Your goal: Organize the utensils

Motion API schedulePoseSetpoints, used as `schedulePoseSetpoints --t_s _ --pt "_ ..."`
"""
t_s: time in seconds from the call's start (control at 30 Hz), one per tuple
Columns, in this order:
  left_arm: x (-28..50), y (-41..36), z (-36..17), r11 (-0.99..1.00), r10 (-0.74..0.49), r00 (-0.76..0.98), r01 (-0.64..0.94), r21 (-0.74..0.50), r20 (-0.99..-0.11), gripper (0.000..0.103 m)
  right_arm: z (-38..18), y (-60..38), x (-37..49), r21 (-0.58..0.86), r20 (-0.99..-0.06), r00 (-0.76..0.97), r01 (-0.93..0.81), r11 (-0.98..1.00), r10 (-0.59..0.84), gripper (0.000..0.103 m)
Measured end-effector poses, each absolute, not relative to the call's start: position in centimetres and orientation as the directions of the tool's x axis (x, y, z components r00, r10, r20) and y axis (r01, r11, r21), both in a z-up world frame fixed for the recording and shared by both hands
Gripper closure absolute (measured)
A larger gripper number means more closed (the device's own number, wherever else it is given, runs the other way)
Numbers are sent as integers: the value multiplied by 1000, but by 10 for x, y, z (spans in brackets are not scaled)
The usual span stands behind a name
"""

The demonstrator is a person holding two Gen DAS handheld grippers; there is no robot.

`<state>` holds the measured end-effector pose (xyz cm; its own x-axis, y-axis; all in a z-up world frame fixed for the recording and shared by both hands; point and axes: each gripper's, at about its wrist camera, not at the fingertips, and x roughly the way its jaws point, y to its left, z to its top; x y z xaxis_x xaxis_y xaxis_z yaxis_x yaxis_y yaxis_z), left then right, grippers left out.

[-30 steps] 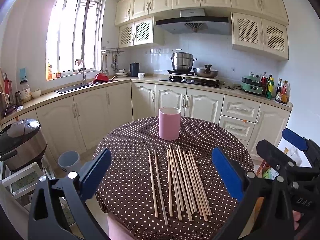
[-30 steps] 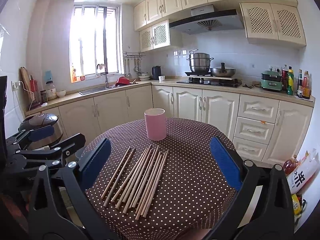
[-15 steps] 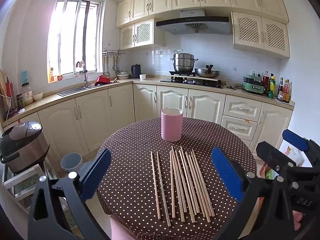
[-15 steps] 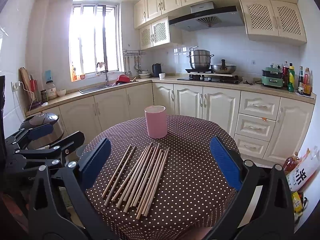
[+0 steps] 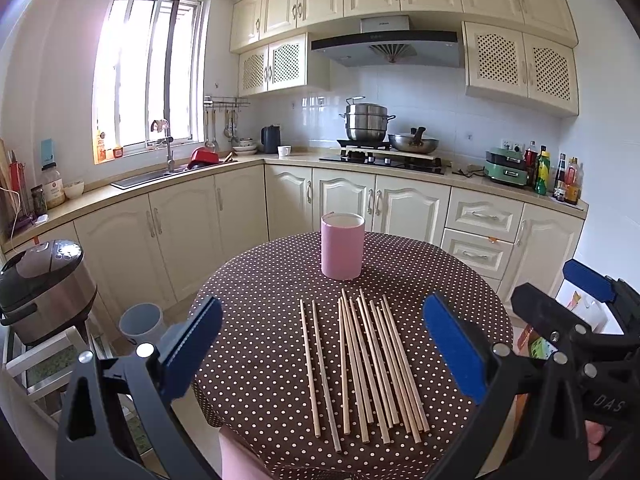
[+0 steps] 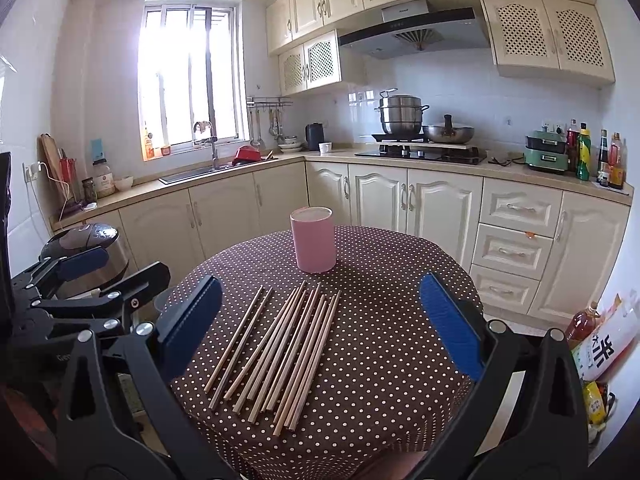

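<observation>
My left gripper (image 5: 322, 354) is spread wide with nothing between its blue pads (image 5: 192, 346), held above the near edge of a round counter (image 5: 460, 280) covered in a brown cloth with white dots. My right gripper (image 6: 320, 332) is likewise spread wide and empty, hovering over the same near edge; from its camera, my left gripper appears off to the left side, and from the left camera the right gripper appears off to the right.

Just beyond both grippers, a set of bare wooden chopsticks (image 5: 364, 364) lies flat on the cloth, none of them touched. Most lie packed side by side in one loose bundle, some overlapping, while two lie a little apart on the left of the bundle. Their far tips point toward a pink cylindrical holder (image 5: 342, 246), which stands upright near the middle of the counter, just past the chopsticks and not touching them. I cannot see inside the holder.

Beyond the counter, cream kitchen cabinets (image 6: 380, 196) run along the wall. A stacked steel pot (image 5: 366, 122) and a wok (image 5: 414, 142) sit on the stove under a range hood (image 5: 384, 46). A sink (image 5: 144, 178) sits below a bright window (image 5: 148, 76). On the left, lower down, a rice cooker (image 5: 44, 288) stands beside a pale bin (image 5: 142, 322).
</observation>
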<state>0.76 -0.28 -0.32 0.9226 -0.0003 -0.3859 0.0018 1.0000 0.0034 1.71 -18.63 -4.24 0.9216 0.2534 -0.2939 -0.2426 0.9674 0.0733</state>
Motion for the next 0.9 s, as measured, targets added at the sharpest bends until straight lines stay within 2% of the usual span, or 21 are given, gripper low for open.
schedulePoseSetpoints --t_s 0.6,0.9 --pt "8 -2 -3 1000 -9 920 8 -3 -392 4 -44 -188 22 102 -326 904 -256 961 276 6" --pt "33 0 -12 1000 -5 897 6 0 -442 4 -51 -185 42 99 -380 892 -226 969 246 6"
